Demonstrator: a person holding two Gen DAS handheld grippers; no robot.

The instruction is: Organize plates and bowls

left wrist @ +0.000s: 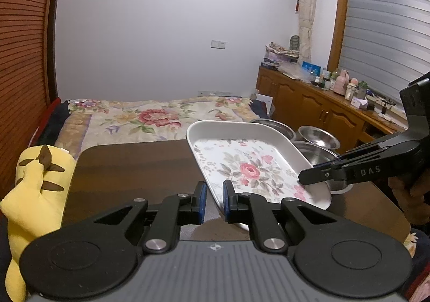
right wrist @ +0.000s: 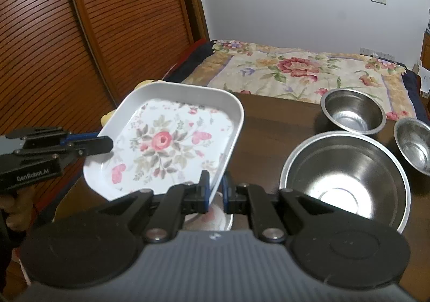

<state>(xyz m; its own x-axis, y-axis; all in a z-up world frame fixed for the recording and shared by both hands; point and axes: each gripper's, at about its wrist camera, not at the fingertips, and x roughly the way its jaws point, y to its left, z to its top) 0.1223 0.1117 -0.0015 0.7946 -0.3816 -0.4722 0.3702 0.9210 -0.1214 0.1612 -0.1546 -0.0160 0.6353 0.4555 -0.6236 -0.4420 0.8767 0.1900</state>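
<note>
Left wrist view: left gripper (left wrist: 214, 201) is nearest, its blue pads nipped tight on the near rim of the floral tray (left wrist: 242, 165). Right gripper (left wrist: 313, 177) comes in from the side and is clamped on the tray's opposite rim. Tray is lifted clear of the dark table (left wrist: 129, 167) and tilted. It carries nothing. Steel bowls (left wrist: 318, 136) sit on the table just beyond the tray, all empty as far as can be seen.

Right wrist view: right gripper (right wrist: 216, 189) pinches the tray's (right wrist: 172, 140) near edge; left gripper (right wrist: 104, 144) holds the far edge. Under the tray's near corner lies a round plate (right wrist: 212, 217), partly hidden. Large bowl (right wrist: 344, 178) stands just beside the tray, with two small bowls (right wrist: 353, 112) (right wrist: 415, 146) beyond it. All three are empty.

Risks, as judged: both grips are thin rim pinches, so uneven pull between the hands could twist the tray free. The tilt could let its low corner strike the plate or the large bowl on lowering.
</note>
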